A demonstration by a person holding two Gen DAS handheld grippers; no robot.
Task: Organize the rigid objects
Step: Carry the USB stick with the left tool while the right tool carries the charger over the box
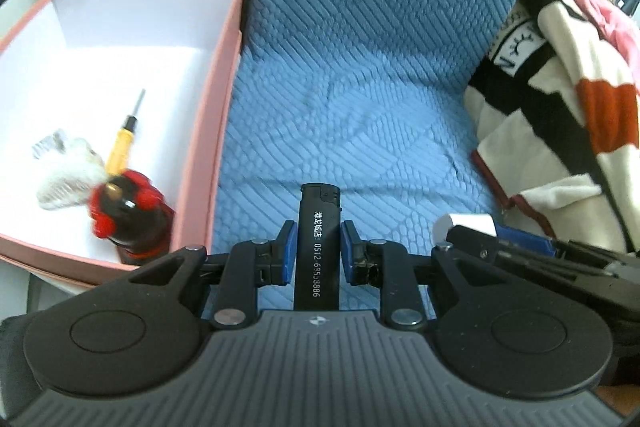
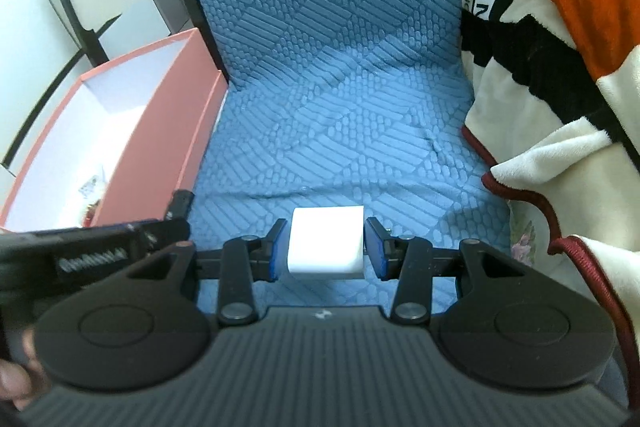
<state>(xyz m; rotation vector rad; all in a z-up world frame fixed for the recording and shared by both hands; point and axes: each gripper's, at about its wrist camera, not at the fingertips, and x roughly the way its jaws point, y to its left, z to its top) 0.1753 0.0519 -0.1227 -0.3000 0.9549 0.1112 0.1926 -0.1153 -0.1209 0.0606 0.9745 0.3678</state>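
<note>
the left gripper [image 1: 319, 251] clamps a slim, glossy black lighter [image 1: 319, 247] between blue pads, while the right gripper [image 2: 326, 247] grasps a smooth white block [image 2: 326, 245] above ribbed blue fabric [image 2: 340, 131].

A blue quilted seat cushion [image 2: 332, 131] fills the scene, a striped blanket [image 2: 560, 75] draped beside it.

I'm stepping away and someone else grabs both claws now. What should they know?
Left claw: shut on a black lighter, above the blue cushion.
Right claw: shut on a white block, also above the cushion.
Pink box, left of the cushion: already holds a yellow screwdriver, a red-and-black figurine and a whitish item.
Left: put the lighter and block in the box.
</note>
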